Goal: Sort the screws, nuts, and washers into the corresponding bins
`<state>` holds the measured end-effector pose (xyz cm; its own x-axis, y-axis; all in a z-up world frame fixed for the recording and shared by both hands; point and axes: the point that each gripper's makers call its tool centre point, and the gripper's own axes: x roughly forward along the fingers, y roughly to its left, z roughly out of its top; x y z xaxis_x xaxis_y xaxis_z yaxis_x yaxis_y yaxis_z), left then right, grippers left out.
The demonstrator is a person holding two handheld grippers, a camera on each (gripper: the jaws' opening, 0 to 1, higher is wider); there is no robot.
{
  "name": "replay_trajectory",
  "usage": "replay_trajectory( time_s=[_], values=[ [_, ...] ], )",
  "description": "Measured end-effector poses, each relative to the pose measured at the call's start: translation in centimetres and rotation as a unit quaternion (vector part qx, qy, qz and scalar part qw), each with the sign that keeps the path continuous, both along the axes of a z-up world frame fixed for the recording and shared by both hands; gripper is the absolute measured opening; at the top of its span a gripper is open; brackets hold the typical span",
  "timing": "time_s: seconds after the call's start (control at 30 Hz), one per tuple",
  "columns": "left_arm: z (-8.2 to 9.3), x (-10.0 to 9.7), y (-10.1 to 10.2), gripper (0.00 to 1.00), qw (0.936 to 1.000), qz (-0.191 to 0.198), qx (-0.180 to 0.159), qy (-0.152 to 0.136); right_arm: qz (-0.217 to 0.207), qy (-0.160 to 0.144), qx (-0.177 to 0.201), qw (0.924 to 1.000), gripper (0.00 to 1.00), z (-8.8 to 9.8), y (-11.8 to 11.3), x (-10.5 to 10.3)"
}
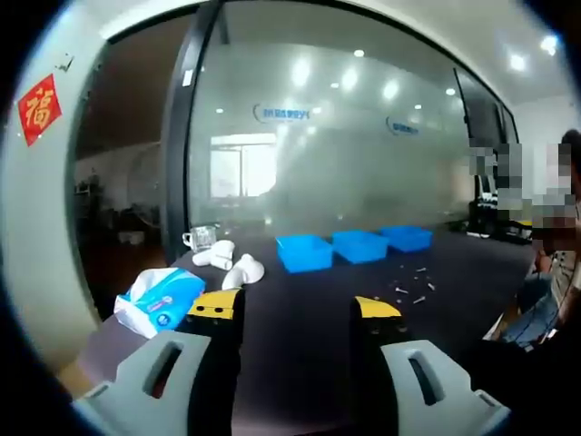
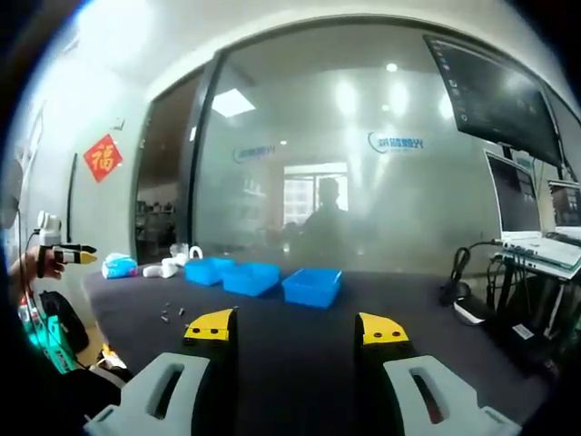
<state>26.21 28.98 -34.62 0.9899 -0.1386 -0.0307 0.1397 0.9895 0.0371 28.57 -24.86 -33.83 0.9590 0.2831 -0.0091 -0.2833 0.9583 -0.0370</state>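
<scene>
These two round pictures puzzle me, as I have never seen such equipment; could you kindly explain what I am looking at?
No robot here: a person holds a hand gripper in each hand, and each carries a fisheye camera looking along its own two fingers. In the left gripper view the left gripper is open and holds nothing; in the right gripper view the right gripper is likewise open. Both face a dark table before a frosted glass wall. On it stand three blue bins in a row, with small loose hardware scattered near them, waiting to be sorted. At one end lie a tissue pack and some white objects.
</scene>
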Motion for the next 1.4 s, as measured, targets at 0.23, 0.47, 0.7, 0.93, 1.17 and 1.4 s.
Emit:
replay_trajectory(
  time_s=[0.23,0.47,0.7,0.93,1.17,1.4],
  values=[
    [-0.1,0.0,0.1,0.44,1.0,0.001,-0.003,0.001,0.002,0.004,-0.001,1.0,0.47,-0.3,0.1,0.1],
    [-0.2,0.0,-0.3,0.44,0.9999,-0.011,0.0,0.005,0.027,0.011,-0.005,0.9996,0.48,-0.7,0.8,0.3],
    [-0.5,-0.1,-1.2,0.46,0.9989,-0.045,-0.003,0.013,0.063,0.018,0.003,0.9979,0.48,-0.5,1.4,0.6],
    [-0.4,-0.2,-2.4,0.46,0.9962,-0.085,0.001,0.021,0.1,0.028,-0.002,0.9946,0.48,-0.4,2.5,0.7],
    [0.6,-0.2,-4.0,0.47,0.9922,-0.124,-0.001,0.015,0.149,0.049,-0.001,0.9876,0.48,-0.8,4.2,0.7],
    [0.6,-0.1,-5.5,0.47,0.9859,-0.164,-0.014,0.029,0.192,0.075,-0.028,0.9781,0.49,-1.5,5.8,0.7]
  ],
)
